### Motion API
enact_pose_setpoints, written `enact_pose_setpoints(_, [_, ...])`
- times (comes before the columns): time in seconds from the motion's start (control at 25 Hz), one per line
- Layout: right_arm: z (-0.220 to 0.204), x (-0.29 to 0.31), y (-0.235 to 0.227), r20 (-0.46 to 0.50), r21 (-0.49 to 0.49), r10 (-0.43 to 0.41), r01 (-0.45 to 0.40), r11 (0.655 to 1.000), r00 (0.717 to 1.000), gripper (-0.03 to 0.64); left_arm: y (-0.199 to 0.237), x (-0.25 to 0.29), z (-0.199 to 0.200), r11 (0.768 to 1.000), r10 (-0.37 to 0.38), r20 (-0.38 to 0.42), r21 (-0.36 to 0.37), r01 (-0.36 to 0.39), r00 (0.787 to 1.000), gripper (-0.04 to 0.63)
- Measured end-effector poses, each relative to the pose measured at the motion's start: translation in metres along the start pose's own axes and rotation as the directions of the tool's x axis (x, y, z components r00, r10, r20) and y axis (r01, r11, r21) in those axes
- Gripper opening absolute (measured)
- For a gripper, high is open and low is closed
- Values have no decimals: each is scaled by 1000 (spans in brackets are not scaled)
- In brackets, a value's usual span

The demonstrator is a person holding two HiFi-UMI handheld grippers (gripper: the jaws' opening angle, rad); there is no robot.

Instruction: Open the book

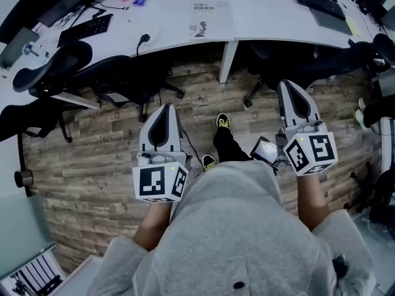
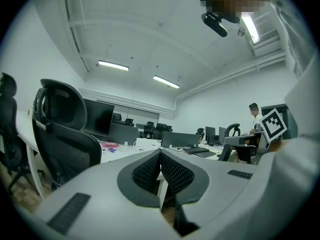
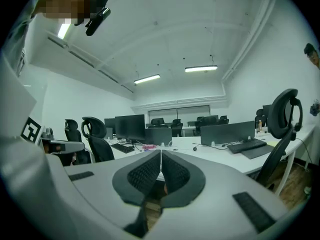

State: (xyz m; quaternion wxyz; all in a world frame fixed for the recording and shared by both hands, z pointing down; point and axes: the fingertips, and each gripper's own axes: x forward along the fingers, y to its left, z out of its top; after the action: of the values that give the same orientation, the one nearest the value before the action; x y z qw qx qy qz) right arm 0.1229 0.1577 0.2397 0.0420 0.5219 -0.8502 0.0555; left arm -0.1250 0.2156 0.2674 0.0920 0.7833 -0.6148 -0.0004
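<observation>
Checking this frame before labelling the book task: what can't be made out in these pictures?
- Head view: the cover print of the book on the desk is too small to read.
- Gripper views: the tongs' housings cover the near desk, and no book is discernible.
- Head view: the hands are hidden beneath the marker cubes of the left gripper and right gripper.

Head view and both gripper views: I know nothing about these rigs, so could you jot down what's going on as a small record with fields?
Place: office with a wood floor
Book: lies flat on the white desk, looks closed, nothing touching it
Left gripper: jaws together, nothing between them
Right gripper: jaws together, nothing between them
Grippers' position: both held over the floor, short of the desk
Also nearby: black office chair, keyboard
Task progress: book not yet reached
</observation>
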Motion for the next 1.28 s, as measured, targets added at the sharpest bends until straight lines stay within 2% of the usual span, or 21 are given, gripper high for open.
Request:
enact_pose_setpoints(0.36, [-1,21,-15,-37,-92,33,-37,995,999,28,-5,42,-4,1000,-14,-24,5,14,1000,11])
enact_pose_setpoints(0.92, [-21,89,-49,-95,2,50,-50,999,994,28,9,128,-7,1000,-15,-85,2,15,996,11])
enact_pose_setpoints(1.28, [-21,149,-55,-122,14,105,-104,994,987,28,39,169,0,999,38,-97,-6,-39,995,11])
